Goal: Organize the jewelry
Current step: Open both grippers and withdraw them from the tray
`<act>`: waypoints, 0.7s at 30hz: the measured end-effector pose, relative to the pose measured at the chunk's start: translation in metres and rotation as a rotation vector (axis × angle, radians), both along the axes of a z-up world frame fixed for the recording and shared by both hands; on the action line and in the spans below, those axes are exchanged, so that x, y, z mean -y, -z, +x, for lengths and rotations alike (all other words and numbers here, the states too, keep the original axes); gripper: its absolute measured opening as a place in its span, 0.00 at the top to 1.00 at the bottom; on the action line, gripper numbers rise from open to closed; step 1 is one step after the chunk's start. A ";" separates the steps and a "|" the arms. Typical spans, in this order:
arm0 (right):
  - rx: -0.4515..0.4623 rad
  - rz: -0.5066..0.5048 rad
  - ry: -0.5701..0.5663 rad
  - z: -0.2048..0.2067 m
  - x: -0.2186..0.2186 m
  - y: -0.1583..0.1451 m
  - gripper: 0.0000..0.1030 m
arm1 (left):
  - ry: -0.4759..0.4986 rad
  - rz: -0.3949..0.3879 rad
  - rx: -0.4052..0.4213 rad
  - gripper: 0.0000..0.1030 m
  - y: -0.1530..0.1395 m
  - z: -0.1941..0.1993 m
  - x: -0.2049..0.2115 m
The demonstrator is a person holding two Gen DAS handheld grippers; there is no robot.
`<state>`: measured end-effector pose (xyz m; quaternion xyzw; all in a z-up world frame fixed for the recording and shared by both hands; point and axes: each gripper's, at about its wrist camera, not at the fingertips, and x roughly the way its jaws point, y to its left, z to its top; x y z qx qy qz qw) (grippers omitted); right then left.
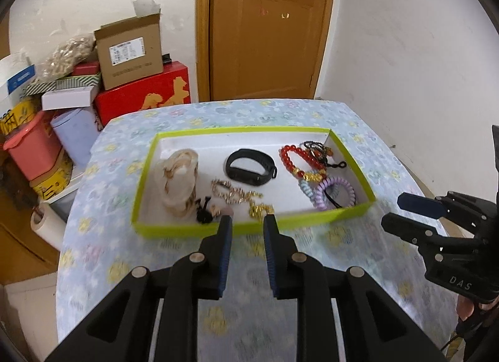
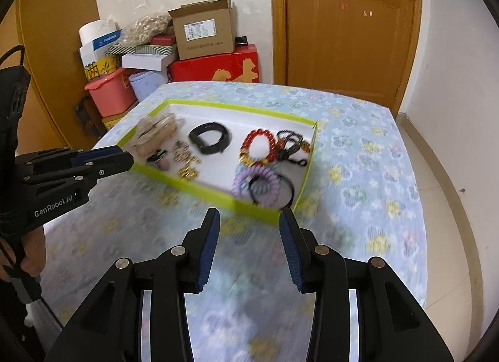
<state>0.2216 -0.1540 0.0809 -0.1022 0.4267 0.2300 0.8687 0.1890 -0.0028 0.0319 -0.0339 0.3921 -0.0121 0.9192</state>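
A shallow lime-green tray lies on the flowered cloth. It holds a beige scrunchie at the left, a black wristband in the middle, and gold chains near the front. On its right are a red bead bracelet, dark beads and a purple coil hair tie. My left gripper hovers open at the tray's near wall, with nothing in it. My right gripper is open and empty before the tray's right corner.
Stacked boxes, a red box and a pink bin crowd the floor behind the table's left side. A brown door stands shut behind. The table's right edge drops to tiled floor. A hand holds the left gripper.
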 end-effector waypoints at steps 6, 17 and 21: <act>-0.008 -0.005 -0.011 -0.023 -0.003 0.002 0.60 | -0.012 -0.007 -0.010 0.79 0.000 -0.023 0.002; -0.018 -0.008 -0.013 -0.036 -0.005 0.002 0.60 | -0.033 -0.011 -0.005 0.79 0.001 -0.041 -0.001; -0.019 -0.008 -0.013 -0.037 -0.005 0.003 0.60 | -0.039 -0.008 -0.008 0.79 0.003 -0.042 -0.001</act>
